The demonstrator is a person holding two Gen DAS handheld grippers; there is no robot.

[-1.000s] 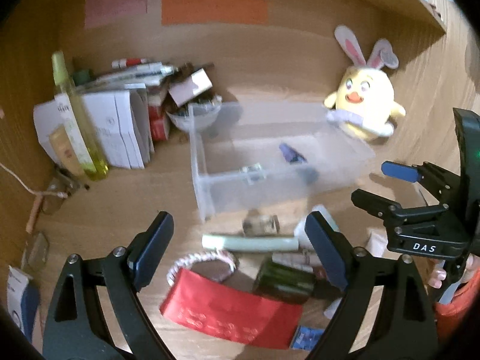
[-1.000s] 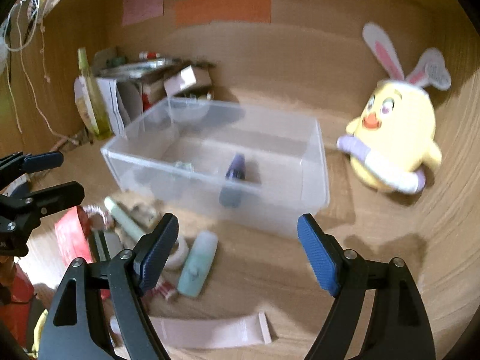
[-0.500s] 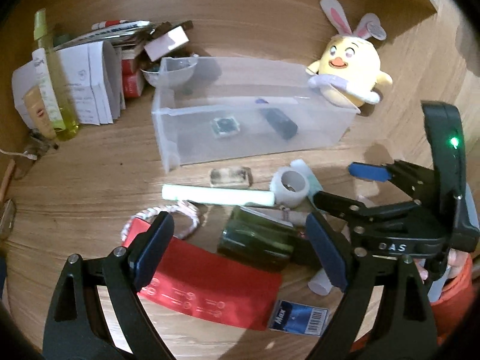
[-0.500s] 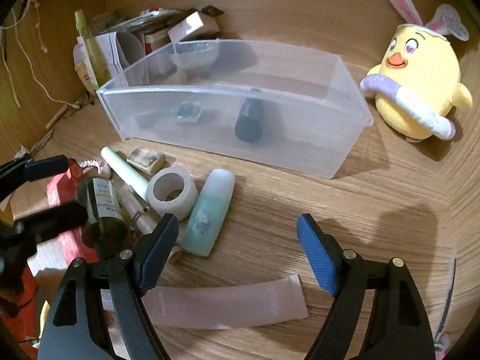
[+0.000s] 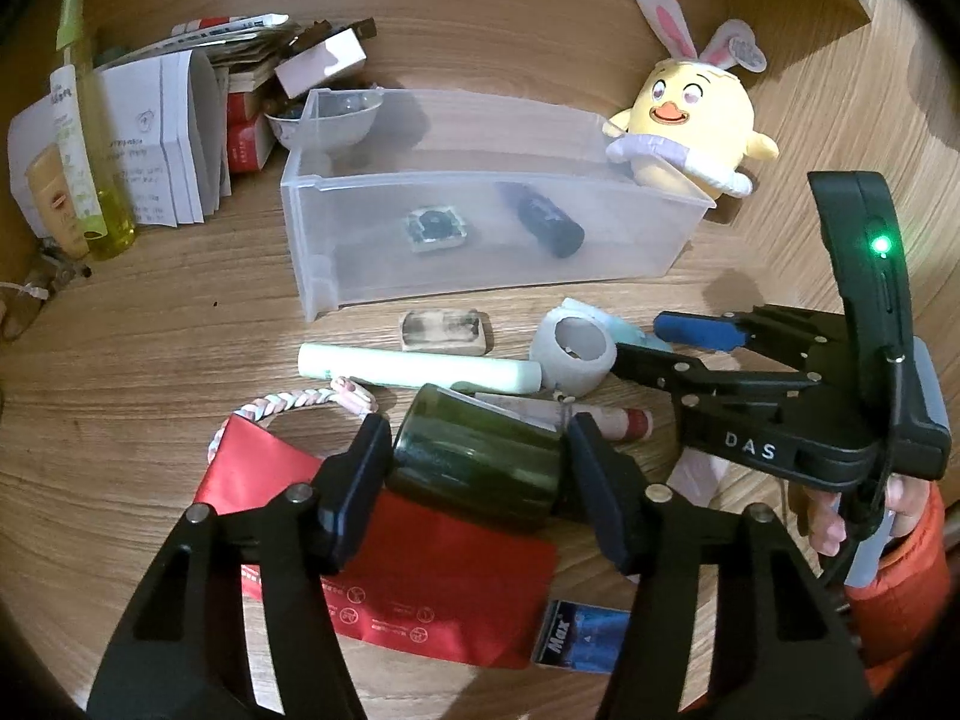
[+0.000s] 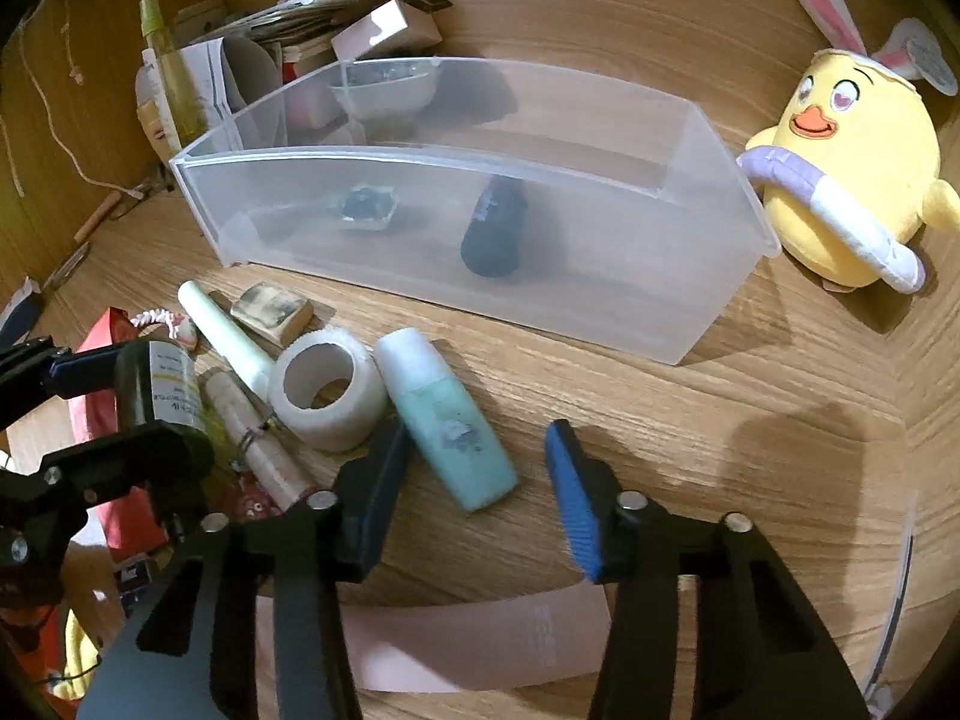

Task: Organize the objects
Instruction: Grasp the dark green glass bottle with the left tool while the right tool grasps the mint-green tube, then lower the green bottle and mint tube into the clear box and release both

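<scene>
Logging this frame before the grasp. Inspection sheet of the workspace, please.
Surface: wooden desk, crowded at front.
Job's things: clear bin holds a dark tube and a small tile; dark green bottle, teal bottle, tape roll, pale stick outside it.
Clutter: red pouch, papers, plush chick.
Grippers: left gripper closing, pads beside the green bottle; right gripper closing, pads clear of the teal bottle.
Cables: white cord at left wall.
Surroundings: wooden back wall.
</scene>
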